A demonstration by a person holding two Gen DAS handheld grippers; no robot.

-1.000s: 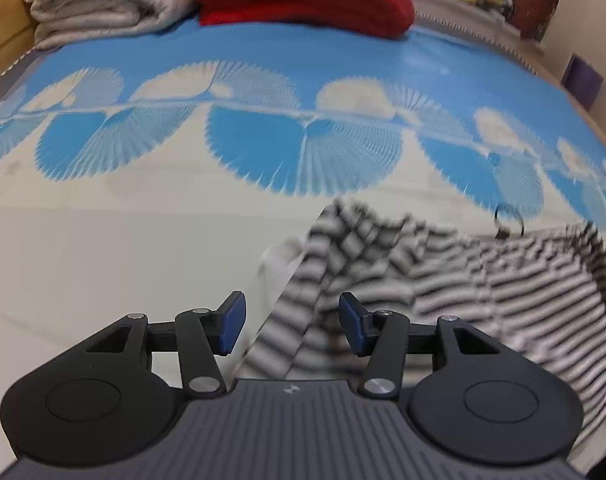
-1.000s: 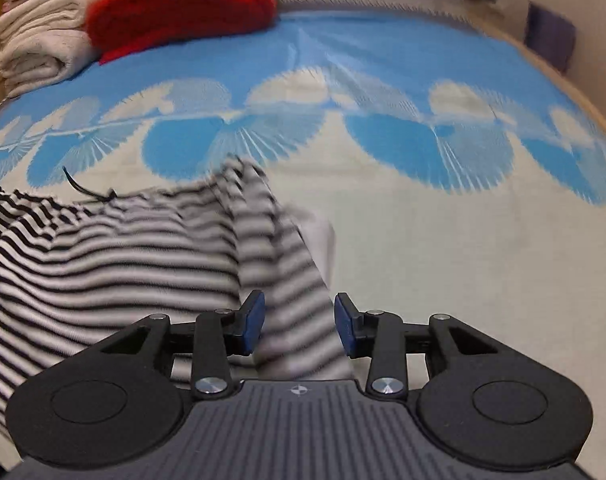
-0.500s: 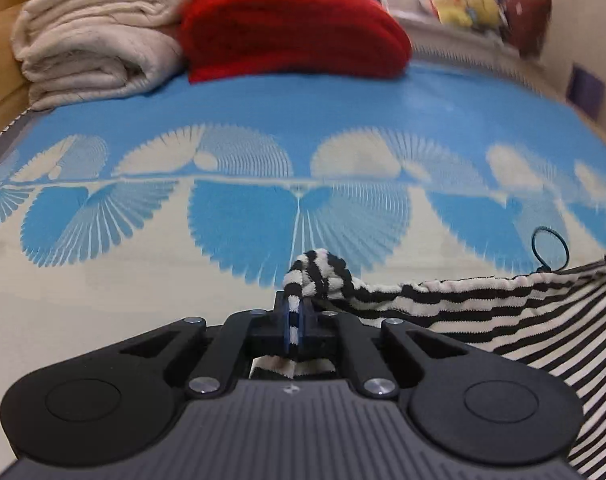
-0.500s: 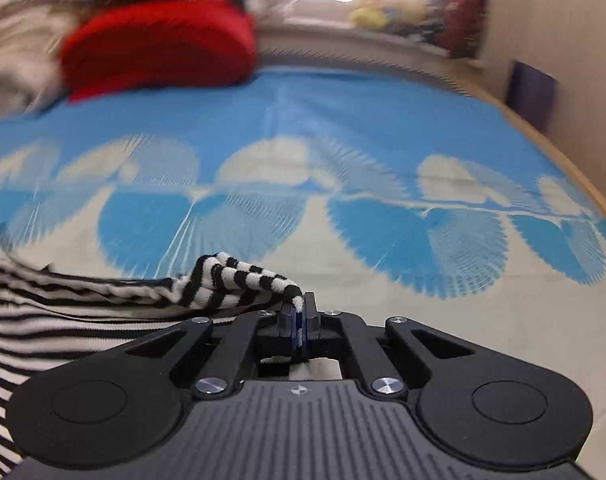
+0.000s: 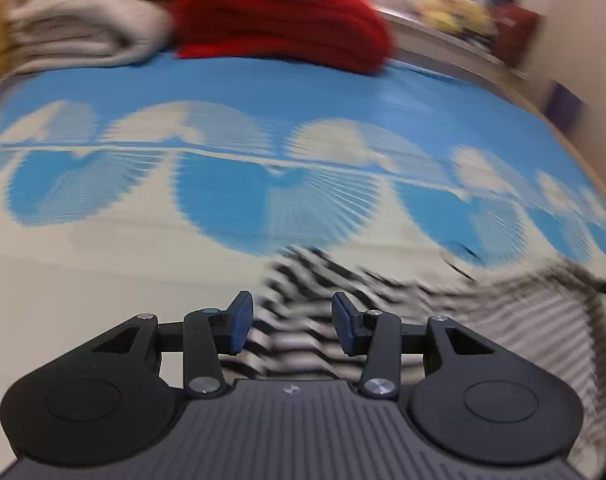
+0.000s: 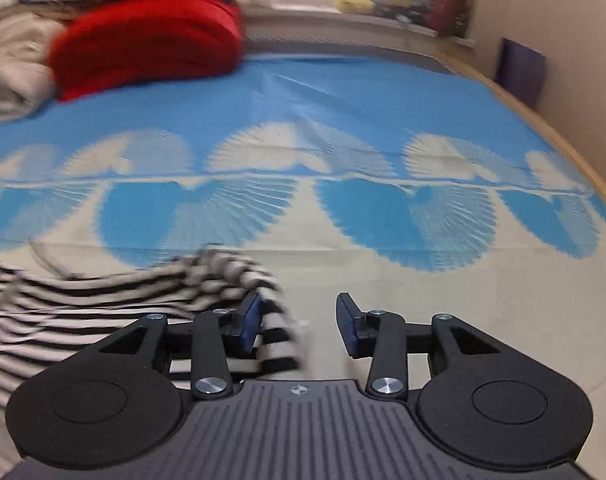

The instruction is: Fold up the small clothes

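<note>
- At the far left, behind the black-and-white striped knit garment (image 5: 303, 320), a folded cream blanket (image 5: 83, 28) is being seen, with a folded red blanket (image 5: 279, 20) just beside it.
- The striped garment is being left lying on the blue-and-cream fan-patterned bedspread (image 5: 263, 92), spread toward the right.
- The left gripper (image 5: 289, 316) is being held over the garment's near left corner; its jaws have just been opening after a brief pinch, and the cloth below them is no longer being pressed.
- The right gripper (image 6: 299, 318) is being held over the garment's right corner; its jaws have likewise just been opening, and the fabric is being released beside the left pad.
- A fold is judged as just laid down, so the next edge is probably being sought.
</note>
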